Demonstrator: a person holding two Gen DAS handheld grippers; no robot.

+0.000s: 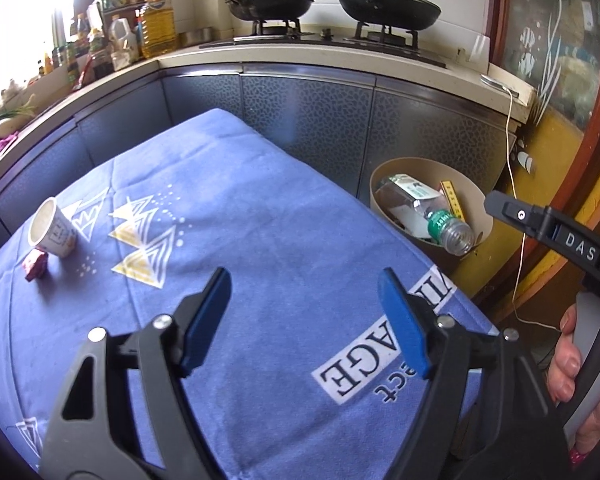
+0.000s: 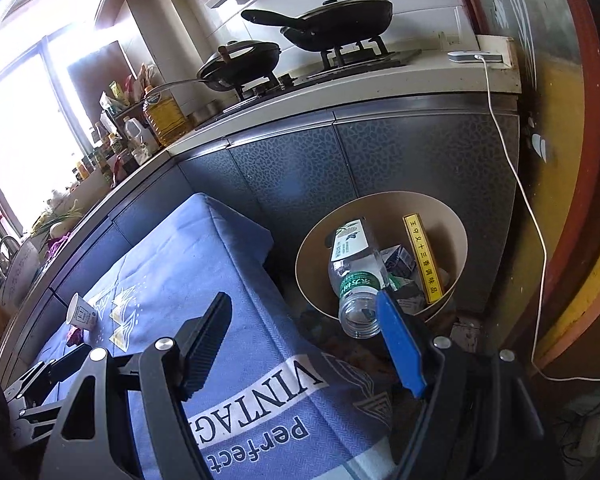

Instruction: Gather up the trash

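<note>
A white paper cup (image 1: 54, 229) lies tilted on the blue tablecloth (image 1: 260, 240) at the far left, with a crumpled red-purple scrap (image 1: 35, 265) touching its near side. Both show small in the right wrist view, the cup (image 2: 81, 314) and the scrap (image 2: 74, 336). A beige trash bin (image 1: 482, 208) stands on the floor right of the table and holds a clear plastic bottle (image 1: 424, 210) and a yellow box (image 1: 454, 198). My left gripper (image 1: 304, 292) is open and empty above the cloth. My right gripper (image 2: 304, 312) is open and empty beside the bin (image 2: 432, 216), above the bottle (image 2: 358, 280).
A dark cabinet front (image 1: 320, 120) runs behind the table. Two black pans (image 1: 272, 0) sit on the stove. Oil and sauce bottles (image 1: 156, 24) crowd the counter at left. A white cable (image 2: 532, 216) hangs by the bin. A wooden door frame (image 1: 580, 184) stands right.
</note>
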